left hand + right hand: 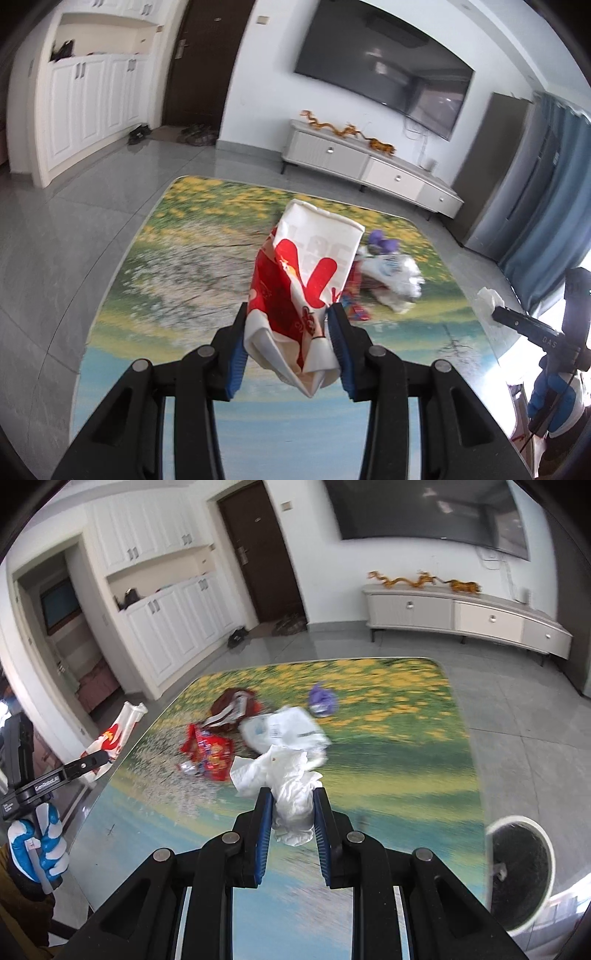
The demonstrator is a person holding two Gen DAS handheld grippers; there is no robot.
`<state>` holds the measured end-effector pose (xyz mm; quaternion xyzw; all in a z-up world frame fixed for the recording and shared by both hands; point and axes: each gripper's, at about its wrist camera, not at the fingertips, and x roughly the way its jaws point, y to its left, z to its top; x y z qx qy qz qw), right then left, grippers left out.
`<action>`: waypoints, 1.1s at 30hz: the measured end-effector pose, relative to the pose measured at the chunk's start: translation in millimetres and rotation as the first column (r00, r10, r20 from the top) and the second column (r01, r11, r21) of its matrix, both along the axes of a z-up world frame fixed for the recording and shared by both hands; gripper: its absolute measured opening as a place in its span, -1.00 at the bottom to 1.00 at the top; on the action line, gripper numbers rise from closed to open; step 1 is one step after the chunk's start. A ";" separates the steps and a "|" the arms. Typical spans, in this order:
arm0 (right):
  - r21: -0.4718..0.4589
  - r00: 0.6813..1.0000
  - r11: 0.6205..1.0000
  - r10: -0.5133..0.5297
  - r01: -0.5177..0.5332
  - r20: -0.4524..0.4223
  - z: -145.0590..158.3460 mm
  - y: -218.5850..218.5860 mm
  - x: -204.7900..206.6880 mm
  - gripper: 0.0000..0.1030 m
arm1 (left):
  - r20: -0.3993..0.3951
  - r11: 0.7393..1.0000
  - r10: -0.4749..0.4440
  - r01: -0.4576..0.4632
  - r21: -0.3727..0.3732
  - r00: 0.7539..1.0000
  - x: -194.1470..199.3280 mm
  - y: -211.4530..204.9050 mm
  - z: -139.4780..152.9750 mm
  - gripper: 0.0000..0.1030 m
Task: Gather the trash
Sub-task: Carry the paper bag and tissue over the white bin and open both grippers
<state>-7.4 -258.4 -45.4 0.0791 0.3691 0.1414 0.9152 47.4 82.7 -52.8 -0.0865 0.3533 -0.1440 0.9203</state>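
Note:
My left gripper (290,314) is shut on a crushed red-and-white paper cup (306,280) and holds it above the table; the cup also shows in the right wrist view (118,734) at the left. My right gripper (291,794) is shut on a crumpled white tissue (291,786), seen small in the left wrist view (487,299). On the table (388,746) lie a red snack wrapper (210,751), a brown-red packet (232,705), a white plastic bag (284,727) and a purple wrapper (321,699).
A round bin with a white rim (521,871) stands beside the table's right edge. A TV cabinet (461,614), a wall TV (384,62), white cupboards (85,107) and a dark door (266,554) lie beyond on the tiled floor.

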 end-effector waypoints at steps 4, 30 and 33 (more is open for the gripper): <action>0.019 0.996 0.996 -0.085 0.084 0.020 3.9 -43.4 -19.7 -0.60 | 0.008 0.997 -0.071 0.071 0.008 0.997 -2.4 -37.0 11.2 -0.25; 0.093 0.846 0.842 -0.524 0.532 -0.096 -69.2 -254.9 -113.9 -0.60 | -0.134 0.820 -0.557 0.568 0.064 0.819 12.8 -392.9 -6.4 -0.25; 0.068 0.832 0.831 -0.543 0.552 -0.117 -77.0 -262.8 -110.5 -0.60 | -0.167 0.804 -0.574 0.590 0.070 0.802 15.5 -421.3 -19.6 -0.25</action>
